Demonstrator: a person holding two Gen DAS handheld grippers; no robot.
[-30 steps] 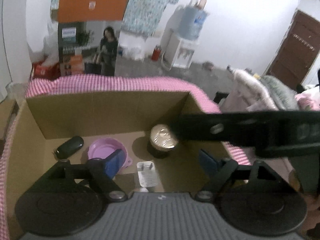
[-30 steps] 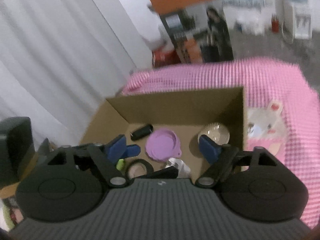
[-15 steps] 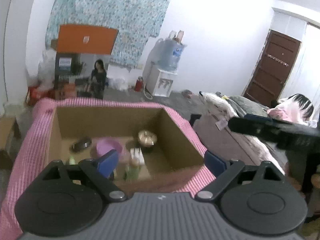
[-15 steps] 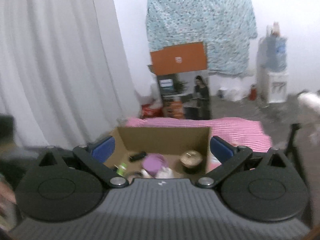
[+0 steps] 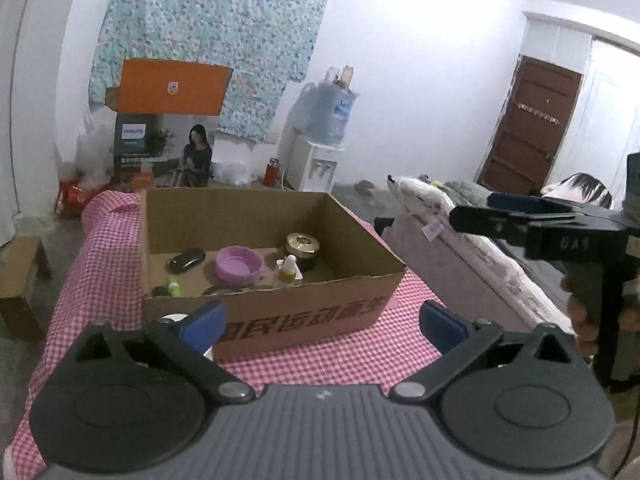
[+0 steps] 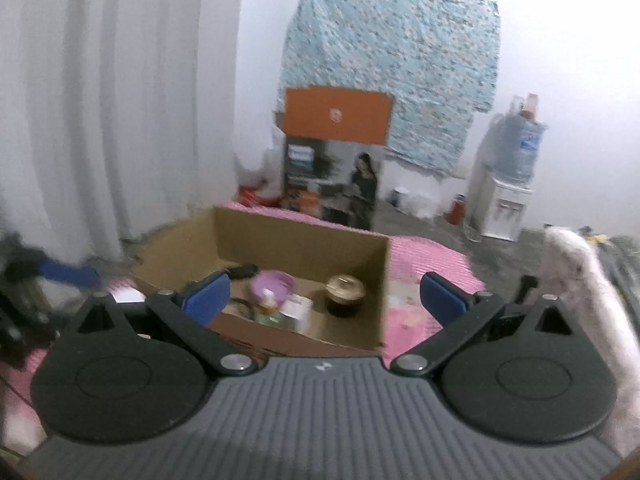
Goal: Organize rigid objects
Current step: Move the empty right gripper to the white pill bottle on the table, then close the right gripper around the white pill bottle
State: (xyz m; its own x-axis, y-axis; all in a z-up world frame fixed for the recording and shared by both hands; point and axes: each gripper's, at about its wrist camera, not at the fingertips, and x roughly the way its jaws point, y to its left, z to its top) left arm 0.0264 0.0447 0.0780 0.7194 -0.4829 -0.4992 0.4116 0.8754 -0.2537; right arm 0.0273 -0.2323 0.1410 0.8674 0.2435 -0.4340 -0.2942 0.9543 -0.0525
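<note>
An open cardboard box [image 5: 304,316] stands on a pink checked cloth [image 5: 96,280]. In it lie a black oval object [image 5: 186,259], a purple bowl [image 5: 236,264], a gold-lidded dark jar [image 5: 303,245], a small bottle [image 5: 288,270] and a green piece [image 5: 173,286]. My left gripper [image 5: 323,320] hangs in front of the box, its jaws opening with nothing between them. My right gripper [image 6: 324,300] is open and empty, short of the box [image 6: 300,248], bowl [image 6: 272,284] and jar [image 6: 346,288]. It also shows at the right [image 5: 520,220], held by a hand [image 5: 580,312].
A white object [image 5: 172,316] sits by the box's front left corner. A wooden stool [image 5: 20,276] stands left of the table. A grey sofa [image 5: 460,256] with a white plush [image 5: 420,196] lies right. Behind are a printed carton [image 5: 164,152] and a water dispenser [image 5: 320,160].
Both grippers have drawn back and up out of the box, and their jaws have spread wider. The whole box now shows from farther away.
</note>
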